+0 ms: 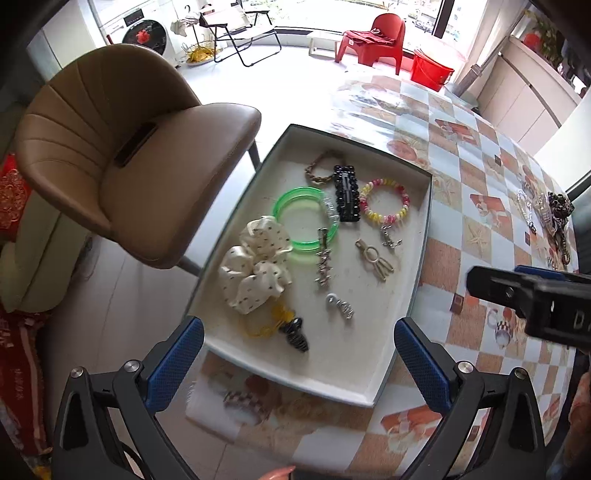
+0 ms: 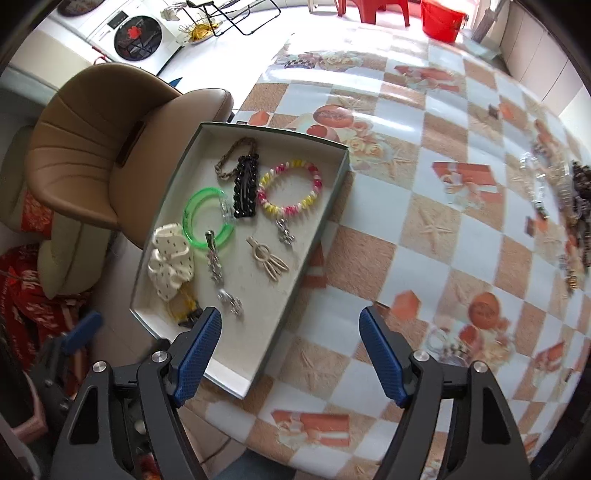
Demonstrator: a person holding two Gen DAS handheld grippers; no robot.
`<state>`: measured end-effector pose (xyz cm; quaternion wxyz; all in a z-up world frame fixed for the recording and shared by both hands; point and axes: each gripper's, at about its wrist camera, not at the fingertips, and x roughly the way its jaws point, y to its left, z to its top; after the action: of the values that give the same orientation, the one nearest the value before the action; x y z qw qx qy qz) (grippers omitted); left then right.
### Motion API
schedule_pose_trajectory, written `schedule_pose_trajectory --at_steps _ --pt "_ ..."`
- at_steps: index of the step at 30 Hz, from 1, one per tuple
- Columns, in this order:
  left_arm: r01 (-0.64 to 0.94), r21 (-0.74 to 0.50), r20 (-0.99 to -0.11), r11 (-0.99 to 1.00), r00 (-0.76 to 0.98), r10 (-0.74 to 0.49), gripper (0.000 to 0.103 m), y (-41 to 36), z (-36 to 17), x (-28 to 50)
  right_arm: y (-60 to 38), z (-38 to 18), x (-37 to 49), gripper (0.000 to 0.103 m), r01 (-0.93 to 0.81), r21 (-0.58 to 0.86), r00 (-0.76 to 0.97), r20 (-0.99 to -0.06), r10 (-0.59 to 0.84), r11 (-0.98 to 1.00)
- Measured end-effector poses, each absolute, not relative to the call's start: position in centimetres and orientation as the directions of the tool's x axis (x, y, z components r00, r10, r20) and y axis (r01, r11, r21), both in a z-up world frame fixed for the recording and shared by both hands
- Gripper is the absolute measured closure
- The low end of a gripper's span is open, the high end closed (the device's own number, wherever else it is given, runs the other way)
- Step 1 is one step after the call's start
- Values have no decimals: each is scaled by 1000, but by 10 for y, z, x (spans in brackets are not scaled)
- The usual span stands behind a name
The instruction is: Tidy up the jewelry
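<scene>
Left claw [image 1: 299, 354] spread wide, holding nothing, poised over the near edge of the tray [image 1: 424, 236]. Right claw [image 2: 290, 350] likewise wide open and empty, hanging over the tray's near right corner and the checked desk [image 2: 406, 258].

Just ahead of the left claw, inside the tray: yellow tie [image 1: 266, 325] with a black striped bead [image 1: 295, 334], touching the cream scrunchie [image 1: 255, 262] beyond it. Ahead and slightly right, a small silver clip [image 1: 340, 304]. Further on, a long silver clip [image 1: 324, 264] lying partly across the green bangles [image 1: 291, 206], 2 rings stacked. Right of that, a beige clip [image 1: 375, 258]. Beyond it, a pink and yellow bracelet [image 1: 386, 201] with a silver charm [image 1: 388, 236] hanging toward the claw. Between bracelet and bangles, a black barrette [image 1: 346, 194], with a clear clip [image 1: 330, 206] against its left side. At the far end, a brown braided bracelet [image 1: 319, 166], touching the barrette.

Far right of both claws, well apart from the tray, a heap of jewelry [image 1: 546, 218] on the desk, too blurred to sort out.

Left of the tray, off the desk, a brown chair [image 1: 122, 147]. Farthest off, a red chair [image 1: 380, 35], a red bucket [image 1: 430, 70] and a washer [image 1: 147, 31].
</scene>
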<state>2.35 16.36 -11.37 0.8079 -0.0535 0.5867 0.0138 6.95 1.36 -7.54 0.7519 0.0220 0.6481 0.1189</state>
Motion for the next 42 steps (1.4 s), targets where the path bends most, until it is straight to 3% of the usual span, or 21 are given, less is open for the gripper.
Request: schedule_pose_trajectory --at_steps 3,13,42 --pt "-91 -41 -949 995 316 -10 0 167 -104 17 21 -61 59 13 -194 110 185 -972 147 975" --pt "-118 -25 -940 993 340 17 0 178 -86 7 38 -27 42 13 -217 38 289 -952 101 975" --pt "-138 -34 -945 990 325 13 0 187 -83 3 40 -24 37 13 -201 17 286 -955 75 979"
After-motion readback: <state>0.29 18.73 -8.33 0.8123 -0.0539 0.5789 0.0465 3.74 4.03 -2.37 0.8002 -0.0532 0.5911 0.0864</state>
